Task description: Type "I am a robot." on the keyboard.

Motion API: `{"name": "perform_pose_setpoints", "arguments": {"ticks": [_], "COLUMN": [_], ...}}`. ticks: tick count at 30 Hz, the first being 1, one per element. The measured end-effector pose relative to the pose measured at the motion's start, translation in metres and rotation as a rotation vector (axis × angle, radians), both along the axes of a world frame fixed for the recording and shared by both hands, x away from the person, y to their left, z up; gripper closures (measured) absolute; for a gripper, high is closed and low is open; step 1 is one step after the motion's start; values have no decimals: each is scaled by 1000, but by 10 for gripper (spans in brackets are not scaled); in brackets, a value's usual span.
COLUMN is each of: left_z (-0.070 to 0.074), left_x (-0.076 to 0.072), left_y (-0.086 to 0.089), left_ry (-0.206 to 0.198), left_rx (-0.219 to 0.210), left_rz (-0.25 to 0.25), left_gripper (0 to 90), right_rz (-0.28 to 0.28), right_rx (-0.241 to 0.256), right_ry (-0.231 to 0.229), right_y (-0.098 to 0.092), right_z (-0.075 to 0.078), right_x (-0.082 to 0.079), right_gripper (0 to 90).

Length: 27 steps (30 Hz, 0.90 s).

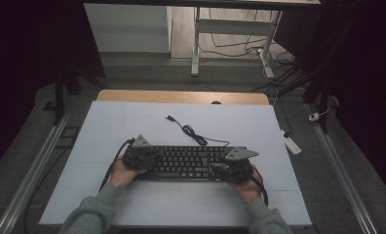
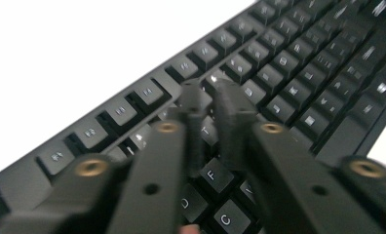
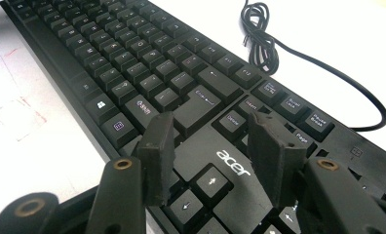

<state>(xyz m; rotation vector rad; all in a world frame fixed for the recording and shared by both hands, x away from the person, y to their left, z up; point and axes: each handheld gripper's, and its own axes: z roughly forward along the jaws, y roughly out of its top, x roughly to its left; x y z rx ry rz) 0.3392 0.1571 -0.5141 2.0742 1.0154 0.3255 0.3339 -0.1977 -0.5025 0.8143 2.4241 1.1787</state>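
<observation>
A black Acer keyboard (image 1: 186, 163) lies across the white table near the front. Its black cable (image 1: 193, 134) coils behind it and ends in a loose USB plug (image 1: 170, 118). My left gripper (image 1: 140, 157) is over the keyboard's left end. In the left gripper view its jaws (image 2: 210, 97) stand almost together just above the letter keys (image 2: 288, 63), with nothing seen between them. My right gripper (image 1: 232, 165) is at the right end. There it (image 3: 213, 141) is open over the logo patch above the arrow keys (image 3: 210, 185). The coiled cable (image 3: 261, 39) lies beyond.
The white tabletop (image 1: 132, 122) has free room behind and in front of the keyboard. A wooden strip (image 1: 181, 96) edges the far side. Metal rails (image 1: 35, 165) run along both sides on the floor. A white power strip (image 1: 292, 145) lies at the right.
</observation>
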Motion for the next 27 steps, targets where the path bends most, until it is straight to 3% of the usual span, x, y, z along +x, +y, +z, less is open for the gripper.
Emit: {"name": "perform_pose_setpoints", "arguments": {"ticks": [6,12,17,27], "left_z": [9,12,14,13], "left_x": [-7,-13,-25,-42], "left_y": [10,19,29,48], "left_ry": [-4,10,16,15], "left_rx": [-11,-2,-10,-39], "left_rz": [6,13,18,40], "left_gripper": [513,378,322,302], "right_rz": [-4,-11,-14,-21], "right_rx": [6,-2,-6,-4], "right_ry": [-4,2,4,-1], "right_y": [-1,-3,-5,-6], "right_z": [0,-1,-1,-2], "right_x": [1,1,2,3], "right_gripper": [528,527,527,525]}}
